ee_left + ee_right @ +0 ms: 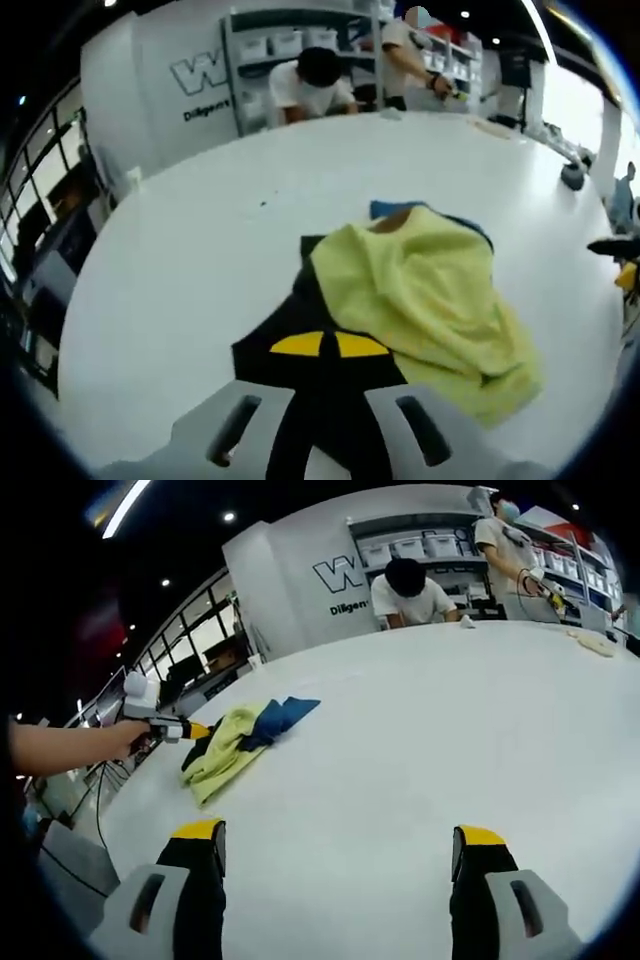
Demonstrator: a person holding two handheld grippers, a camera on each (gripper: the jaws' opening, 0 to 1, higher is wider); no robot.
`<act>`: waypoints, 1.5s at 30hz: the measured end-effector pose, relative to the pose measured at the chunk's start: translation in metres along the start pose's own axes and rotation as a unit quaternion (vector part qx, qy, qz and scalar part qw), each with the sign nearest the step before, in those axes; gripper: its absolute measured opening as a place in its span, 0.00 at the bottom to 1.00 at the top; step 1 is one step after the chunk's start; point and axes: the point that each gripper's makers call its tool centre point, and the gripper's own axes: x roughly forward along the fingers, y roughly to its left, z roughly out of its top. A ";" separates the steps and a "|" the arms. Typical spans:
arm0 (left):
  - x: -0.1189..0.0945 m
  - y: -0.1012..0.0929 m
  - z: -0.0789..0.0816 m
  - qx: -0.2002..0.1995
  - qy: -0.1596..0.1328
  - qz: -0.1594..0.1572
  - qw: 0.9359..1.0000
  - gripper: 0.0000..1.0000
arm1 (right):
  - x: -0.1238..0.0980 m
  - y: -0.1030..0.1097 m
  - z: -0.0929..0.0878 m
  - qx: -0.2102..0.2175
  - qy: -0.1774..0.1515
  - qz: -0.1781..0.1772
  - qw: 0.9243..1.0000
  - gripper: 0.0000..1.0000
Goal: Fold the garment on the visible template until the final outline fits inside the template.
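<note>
The yellow garment (430, 305) lies crumpled on the white table (200, 260), partly over a black cloth (300, 350), with a blue piece (385, 208) at its 12 o'clock edge. In my left gripper view, my left gripper (330, 345) has its jaws together on the black cloth, just at 7 o'clock of the garment. In my right gripper view, my right gripper (335, 845) stands wide open over bare table, well apart from the garment at 10 o'clock. Two people (405, 590) work at the far side of the table.
</note>
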 end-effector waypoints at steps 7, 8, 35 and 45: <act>-0.005 0.002 0.008 0.004 -0.016 0.005 1.000 0.01 | -0.002 -0.003 0.001 0.003 -0.003 -0.002 1.000 0.94; -0.010 0.002 0.013 0.006 -0.024 0.009 1.000 0.01 | -0.002 -0.004 -0.001 0.003 -0.004 -0.002 1.000 0.94; -0.132 -0.017 0.166 0.075 -0.220 -0.009 0.973 0.00 | -0.006 0.007 0.001 0.001 -0.012 0.010 1.000 0.93; -0.129 -0.014 0.146 0.102 -0.185 -0.013 0.977 0.00 | -0.008 0.006 0.006 -0.002 -0.015 0.009 1.000 0.93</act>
